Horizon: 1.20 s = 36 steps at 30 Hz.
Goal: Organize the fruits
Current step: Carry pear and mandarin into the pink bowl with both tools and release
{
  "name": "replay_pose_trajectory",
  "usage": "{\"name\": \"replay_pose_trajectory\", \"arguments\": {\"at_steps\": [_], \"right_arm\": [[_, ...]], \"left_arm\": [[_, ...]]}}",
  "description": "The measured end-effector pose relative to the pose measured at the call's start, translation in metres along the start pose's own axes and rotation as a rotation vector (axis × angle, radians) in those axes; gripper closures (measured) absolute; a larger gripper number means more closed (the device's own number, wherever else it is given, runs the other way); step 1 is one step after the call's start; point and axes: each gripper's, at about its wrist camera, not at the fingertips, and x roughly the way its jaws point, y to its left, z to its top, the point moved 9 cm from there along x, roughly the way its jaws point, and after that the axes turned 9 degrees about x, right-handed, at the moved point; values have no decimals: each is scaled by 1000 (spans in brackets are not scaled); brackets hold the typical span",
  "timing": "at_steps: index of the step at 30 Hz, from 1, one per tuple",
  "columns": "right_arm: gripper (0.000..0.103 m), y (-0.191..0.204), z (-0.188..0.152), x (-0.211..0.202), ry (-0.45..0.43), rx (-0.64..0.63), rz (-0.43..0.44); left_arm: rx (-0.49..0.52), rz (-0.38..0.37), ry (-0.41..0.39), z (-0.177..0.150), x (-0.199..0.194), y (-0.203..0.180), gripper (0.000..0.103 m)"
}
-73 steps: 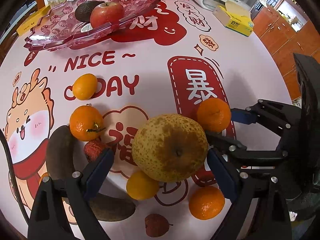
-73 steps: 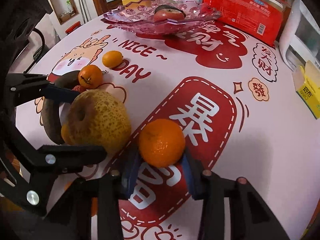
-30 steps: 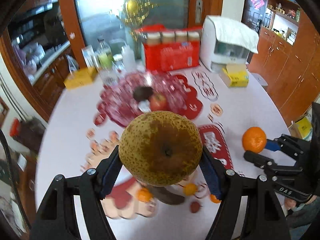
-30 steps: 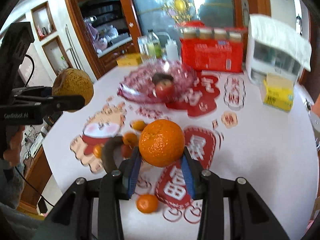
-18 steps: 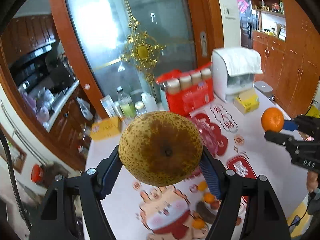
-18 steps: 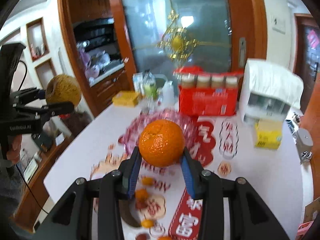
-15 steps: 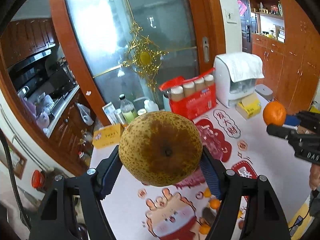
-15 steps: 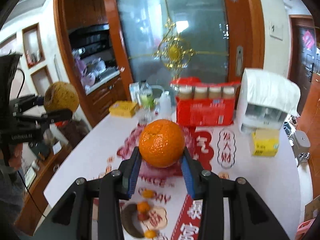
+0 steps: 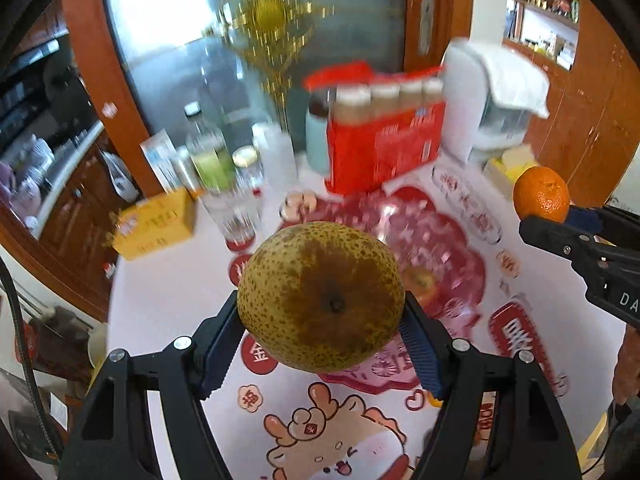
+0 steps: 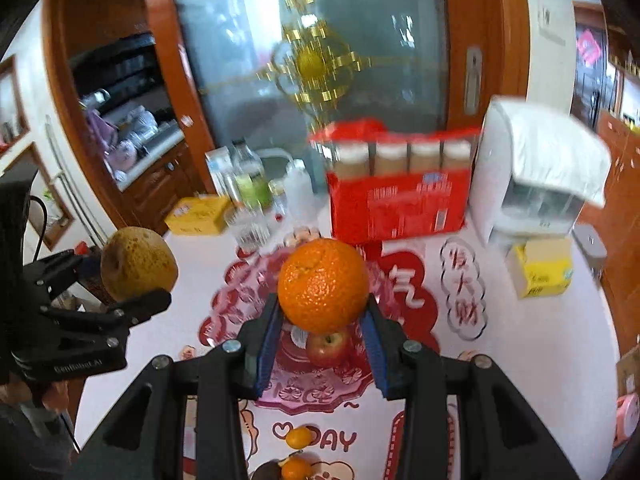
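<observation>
My left gripper (image 9: 322, 332) is shut on a big speckled yellow-brown pear (image 9: 320, 296) and holds it high above the table. My right gripper (image 10: 323, 320) is shut on an orange (image 10: 323, 286), also high up. Each sees the other: the orange (image 9: 541, 194) at the right edge, the pear (image 10: 138, 264) at the left. Below lies the pink glass fruit tray (image 10: 320, 394) with a red apple (image 10: 327, 349) in it. The tray (image 9: 452, 240) is blurred in the left wrist view. Small oranges (image 10: 298, 438) lie on the printed tablecloth nearer to me.
At the table's back stand a red carton of bottles (image 10: 396, 200), a white appliance (image 10: 540, 184), a yellow tissue box (image 10: 542, 266), a yellow box (image 10: 198, 210), bottles and a glass (image 9: 236, 212). A glass door and wooden cabinets lie behind.
Both grippers lifted their fruit off the table and rose high. In the last half second both views tilted down towards the tray, which now sits under the held fruit.
</observation>
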Motion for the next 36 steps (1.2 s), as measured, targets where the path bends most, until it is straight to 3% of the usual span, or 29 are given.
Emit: {"name": "replay_pose_trajectory", "arguments": {"at_steps": [8, 15, 27, 31, 36], "right_arm": [[64, -25, -37, 97, 148, 22, -79], [64, -37, -42, 147, 189, 35, -120], [62, -29, -39, 178, 202, -1, -111], [59, -28, -39, 174, 193, -8, -106], [57, -26, -39, 160, 178, 16, -75]], "left_arm": [[-13, -75, 142, -37, 101, -17, 30], [1, -116, 194, -51, 143, -34, 30], [-27, -119, 222, -55, 158, -35, 28], [-60, -98, 166, -47, 143, -32, 14], [-117, -91, 116, -37, 122, -23, 10]]}}
